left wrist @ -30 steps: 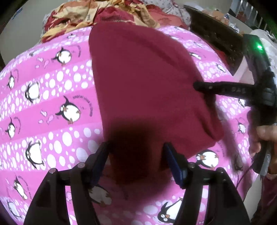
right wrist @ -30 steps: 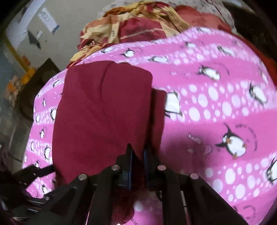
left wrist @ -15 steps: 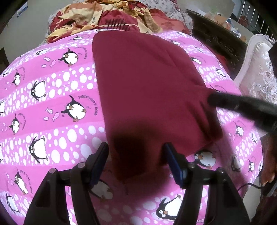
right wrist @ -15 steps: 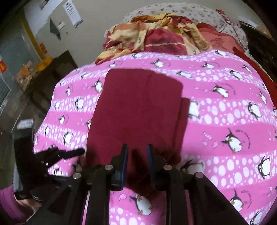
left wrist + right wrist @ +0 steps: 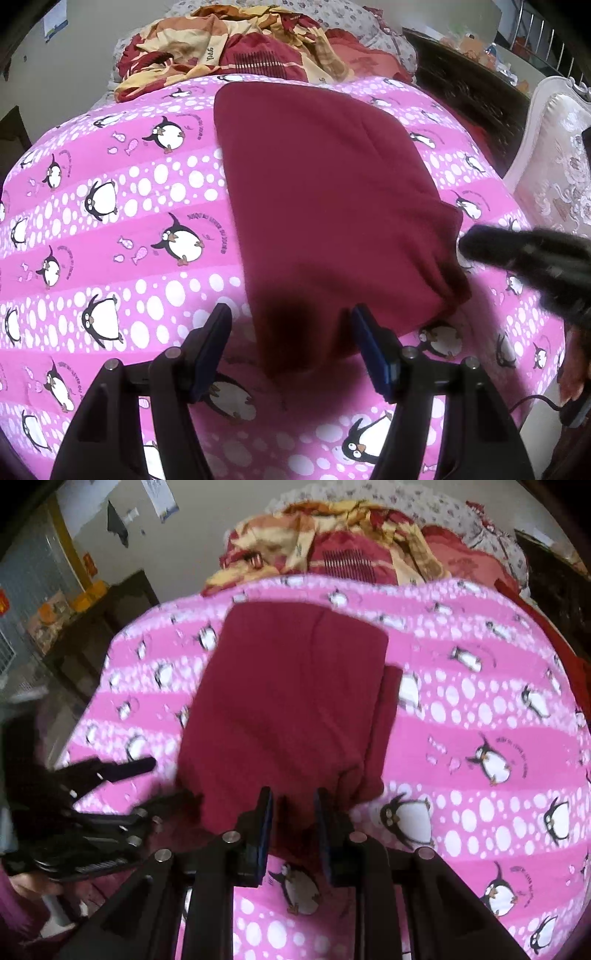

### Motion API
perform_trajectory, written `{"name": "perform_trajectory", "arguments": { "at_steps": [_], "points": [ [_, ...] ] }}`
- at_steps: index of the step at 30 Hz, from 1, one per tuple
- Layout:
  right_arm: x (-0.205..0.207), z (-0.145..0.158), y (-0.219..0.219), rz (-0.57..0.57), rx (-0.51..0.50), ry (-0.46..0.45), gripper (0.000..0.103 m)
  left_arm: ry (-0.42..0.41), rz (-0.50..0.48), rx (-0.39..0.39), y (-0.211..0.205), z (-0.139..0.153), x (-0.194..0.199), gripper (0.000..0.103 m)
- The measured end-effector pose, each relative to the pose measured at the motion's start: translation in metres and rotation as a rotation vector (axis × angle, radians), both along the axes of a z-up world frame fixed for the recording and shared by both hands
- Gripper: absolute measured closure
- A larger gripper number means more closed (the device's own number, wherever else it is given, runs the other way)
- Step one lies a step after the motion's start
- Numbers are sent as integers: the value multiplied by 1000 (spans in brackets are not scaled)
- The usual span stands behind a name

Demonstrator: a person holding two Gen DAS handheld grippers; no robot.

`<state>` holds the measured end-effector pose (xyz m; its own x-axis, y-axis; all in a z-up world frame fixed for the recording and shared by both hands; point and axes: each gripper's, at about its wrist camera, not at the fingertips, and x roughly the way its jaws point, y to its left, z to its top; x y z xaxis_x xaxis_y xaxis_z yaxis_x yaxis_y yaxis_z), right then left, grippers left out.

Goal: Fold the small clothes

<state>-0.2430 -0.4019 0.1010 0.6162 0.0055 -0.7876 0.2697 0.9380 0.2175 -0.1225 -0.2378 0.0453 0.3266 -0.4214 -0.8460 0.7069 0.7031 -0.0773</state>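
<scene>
Cloth: we see a dark red cloth [image 5: 325,206] folded flat on the pink penguin sheet [image 5: 122,236] of the bed, roughly in the middle of it, long side running away from us; a second layer peeks out along its right edge in the right wrist view.
Left tool: our left tool [image 5: 291,347] hangs over the near end of the cloth with its jaws spread wide, one on each side of that end, and the pads do not press on the cloth; it is released.
Right tool: our right tool [image 5: 293,819] hangs above the near right corner of the cloth; its jaws have just been opening and now stand partly apart, with the cloth below the gap and nothing pinched; it is released.
Bedding: a crumpled red and yellow blanket [image 5: 236,51] lies heaped at the far end of the bed, beyond the cloth and apart from it.
Chair: we see a white upholstered chair [image 5: 554,177] beside the bed at the right.
</scene>
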Motion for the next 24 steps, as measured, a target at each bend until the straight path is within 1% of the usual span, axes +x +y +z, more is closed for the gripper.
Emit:
{"name": "perform_trajectory", "arguments": {
  "at_steps": [1, 3, 6, 8, 9, 11, 14, 16, 17, 20, 22, 24],
  "points": [
    [2, 3, -2, -19, -8, -13, 54, 1, 2, -1, -1, 0, 0, 37],
    [6, 6, -8, -59, -17, -29, 46, 1, 4, -3, -2, 1, 0, 37],
    [16, -1, -20, -99, 5, -30, 46, -2, 2, -1, -4, 2, 2, 36],
    [24, -11, -31, -145, 15, -2, 46, 5, 4, -7, -4, 2, 5, 36],
    [26, -18, -38, -162, 42, 9, 46, 8, 7, -11, -5, 2, 7, 35],
    [30, -33, -48, -174, 103, 23, 46, 24, 15, -27, -5, 1, 13, 32],
    [36, -56, -57, -165, 131, 56, 46, 56, 22, -52, -8, -2, 23, 30],
    [33, -64, -64, -168, 186, 32, 43, 78, 25, -67, -9, -4, 31, 30],
    [32, -65, -68, -163, 211, 17, 43, 94, 31, -87, -9, -5, 38, 30],
    [30, -62, -77, -146, 247, -42, 37, 146, 56, -155, -8, -9, 55, 27],
    [32, -64, -86, -154, 265, -71, 25, 194, 73, -199, -9, -15, 68, 26],
    [36, -70, -94, -142, 291, -91, 22, 234, 91, -222, -12, -23, 80, 26]
  ]
}}
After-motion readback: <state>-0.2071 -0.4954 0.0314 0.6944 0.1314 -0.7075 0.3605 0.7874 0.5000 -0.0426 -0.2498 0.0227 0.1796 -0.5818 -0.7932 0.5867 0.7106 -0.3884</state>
